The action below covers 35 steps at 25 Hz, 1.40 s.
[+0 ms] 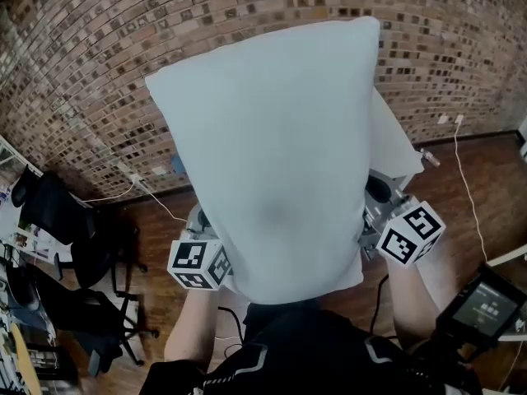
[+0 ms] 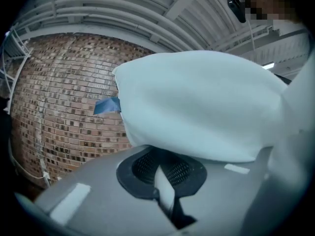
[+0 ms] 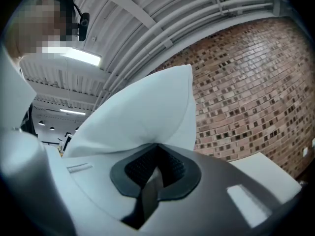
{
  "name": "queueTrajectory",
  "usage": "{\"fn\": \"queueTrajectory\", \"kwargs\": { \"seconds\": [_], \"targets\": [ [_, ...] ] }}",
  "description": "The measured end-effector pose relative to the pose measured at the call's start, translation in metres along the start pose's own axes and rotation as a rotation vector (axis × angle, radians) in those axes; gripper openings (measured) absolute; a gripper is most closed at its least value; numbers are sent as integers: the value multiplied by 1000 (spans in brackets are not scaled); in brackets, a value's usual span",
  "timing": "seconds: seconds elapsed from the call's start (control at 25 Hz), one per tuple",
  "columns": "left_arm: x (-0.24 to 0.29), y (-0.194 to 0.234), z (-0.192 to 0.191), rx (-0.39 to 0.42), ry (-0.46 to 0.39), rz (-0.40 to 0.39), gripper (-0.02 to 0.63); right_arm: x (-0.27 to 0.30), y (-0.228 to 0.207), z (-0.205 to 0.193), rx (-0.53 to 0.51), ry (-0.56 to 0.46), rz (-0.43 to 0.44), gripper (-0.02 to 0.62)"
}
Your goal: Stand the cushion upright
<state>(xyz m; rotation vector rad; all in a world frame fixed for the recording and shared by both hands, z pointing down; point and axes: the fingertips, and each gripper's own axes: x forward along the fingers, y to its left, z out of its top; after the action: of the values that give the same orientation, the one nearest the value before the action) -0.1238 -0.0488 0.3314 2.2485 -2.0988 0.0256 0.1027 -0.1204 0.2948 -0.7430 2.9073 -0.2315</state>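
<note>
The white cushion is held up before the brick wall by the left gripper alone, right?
No, both hold it: the right gripper view shows the right gripper clamped on an edge of the cushion too, like the left gripper.

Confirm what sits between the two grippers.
The cushion, in the head view; its lower edge runs from the left gripper to the right gripper, each shut on it.
</note>
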Motion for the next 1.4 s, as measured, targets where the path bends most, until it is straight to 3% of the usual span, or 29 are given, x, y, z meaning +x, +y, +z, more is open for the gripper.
{"fn": "queueTrajectory", "kwargs": {
  "seconds": [0.24,0.52,0.76,1.08,1.4],
  "targets": [
    [54,24,-8,16,-3,-6,-15,47,-40,-10,-15,24,-48,0],
    [120,65,11,-67,-89,-157,-21,121,-83,-23,-11,40,-114,-2],
    [173,116,15,-93,-62,-233,-25,189,-104,-22,1,28,-140,-2],
    [225,171,3,-49,-38,-211,-25,254,-124,-34,-23,40,-182,-2],
    [271,186,-1,16,-77,-161,-23,285,-158,-27,-89,-4,-219,-3]
  ]
}}
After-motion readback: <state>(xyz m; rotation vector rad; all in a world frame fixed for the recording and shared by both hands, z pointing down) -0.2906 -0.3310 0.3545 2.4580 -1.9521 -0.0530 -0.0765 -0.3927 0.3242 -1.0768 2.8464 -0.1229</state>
